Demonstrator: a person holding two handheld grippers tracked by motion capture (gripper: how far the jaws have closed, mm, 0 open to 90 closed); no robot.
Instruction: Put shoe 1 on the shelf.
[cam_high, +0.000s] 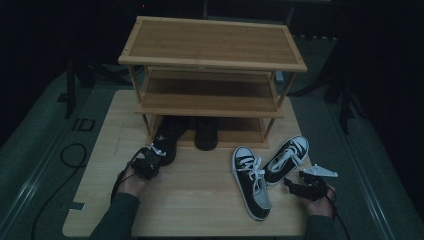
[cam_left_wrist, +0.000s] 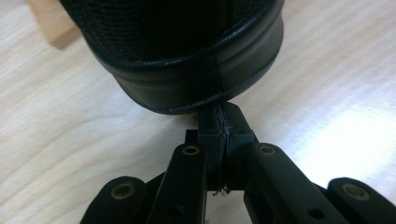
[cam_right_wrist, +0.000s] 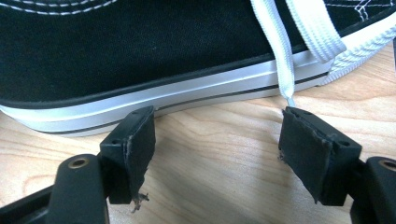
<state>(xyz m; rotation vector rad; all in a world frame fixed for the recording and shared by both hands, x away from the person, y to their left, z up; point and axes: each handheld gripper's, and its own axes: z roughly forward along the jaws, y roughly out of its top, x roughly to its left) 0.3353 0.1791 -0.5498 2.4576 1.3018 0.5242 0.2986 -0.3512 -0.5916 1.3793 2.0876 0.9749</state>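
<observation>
A wooden shoe rack (cam_high: 212, 50) stands on the table (cam_high: 200, 200).

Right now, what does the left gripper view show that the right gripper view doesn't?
The left gripper view shows the left gripper with its jaws shut together, nothing between them, tips right at the rounded end of an all-black shoe. The right gripper view shows the right gripper with its jaws open, in front of a black sneaker with a white sole and a white lace hanging down toward one jaw. Both show the pale wooden table beneath the jaws and a shoe close ahead.
</observation>
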